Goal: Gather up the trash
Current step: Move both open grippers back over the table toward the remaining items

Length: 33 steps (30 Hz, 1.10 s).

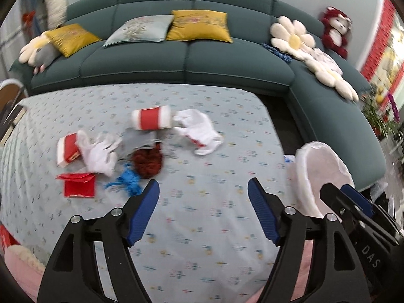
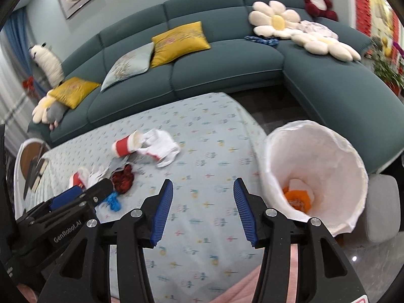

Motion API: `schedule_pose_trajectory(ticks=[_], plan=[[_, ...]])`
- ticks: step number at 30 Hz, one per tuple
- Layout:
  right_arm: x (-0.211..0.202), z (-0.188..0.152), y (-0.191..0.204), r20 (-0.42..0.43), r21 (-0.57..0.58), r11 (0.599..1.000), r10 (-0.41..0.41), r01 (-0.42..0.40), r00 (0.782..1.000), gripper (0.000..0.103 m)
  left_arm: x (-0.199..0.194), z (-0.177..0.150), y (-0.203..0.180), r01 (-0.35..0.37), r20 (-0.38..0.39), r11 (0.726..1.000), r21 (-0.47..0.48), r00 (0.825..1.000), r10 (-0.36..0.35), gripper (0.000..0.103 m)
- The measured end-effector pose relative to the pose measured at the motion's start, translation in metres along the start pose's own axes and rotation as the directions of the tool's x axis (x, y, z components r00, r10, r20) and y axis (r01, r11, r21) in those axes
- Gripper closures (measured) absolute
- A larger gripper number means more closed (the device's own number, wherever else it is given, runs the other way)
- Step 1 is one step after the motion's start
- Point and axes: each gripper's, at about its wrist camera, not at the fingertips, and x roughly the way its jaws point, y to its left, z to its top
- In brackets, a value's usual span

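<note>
Trash lies scattered on the table's pale blue cloth (image 1: 202, 227): a red-and-white paper cup (image 1: 151, 117) on its side, crumpled white paper (image 1: 199, 131), a flattened red-and-white cup (image 1: 67, 151), a red packet (image 1: 79, 185), a dark red wad (image 1: 147, 162) and a blue scrap (image 1: 128, 180). My left gripper (image 1: 203, 189) hovers open over bare cloth, just right of the pile, nothing between its fingers. My right gripper (image 2: 203, 189) is open too and empty, beside the white-lined bin (image 2: 335, 146), which holds orange and white trash (image 2: 299, 195).
A teal corner sofa (image 1: 186, 58) with yellow cushions, flower pillows and plush toys wraps around behind the table. A small side table with a book (image 2: 32, 166) stands at the left. A grey stool (image 2: 383, 207) sits right of the bin. Pink fabric lies along the near edge.
</note>
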Motion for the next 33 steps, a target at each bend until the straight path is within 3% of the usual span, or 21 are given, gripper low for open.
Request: schedule_pose_trajectory(ticks=[7, 20, 27, 33], plan=[[0.017, -0.008, 0.051, -0.04, -0.08, 0.996, 0.024, -0.027, 0.999, 0.051, 0.003, -0.003, 0.068, -0.057, -0.008, 0.991, -0.119, 0.998, 0.057, 0.023], [0.073, -0.031, 0.139, -0.15, -0.203, 0.975, 0.056, -0.087, 0.987, 0.051, 0.024, -0.022, 0.18, -0.154, -0.077, 0.949, -0.274, 0.987, 0.138, 0.021], [0.112, -0.038, 0.173, -0.214, -0.24, 0.965, 0.055, -0.107, 0.975, 0.051, 0.052, -0.031, 0.222, -0.185, -0.133, 0.933, -0.308, 0.98, 0.15, 0.02], [0.145, -0.044, 0.194, -0.264, -0.263, 0.956, 0.054, -0.126, 0.963, 0.051, 0.078, -0.035, 0.24, -0.198, -0.166, 0.947, -0.252, 0.973, 0.16, 0.015]])
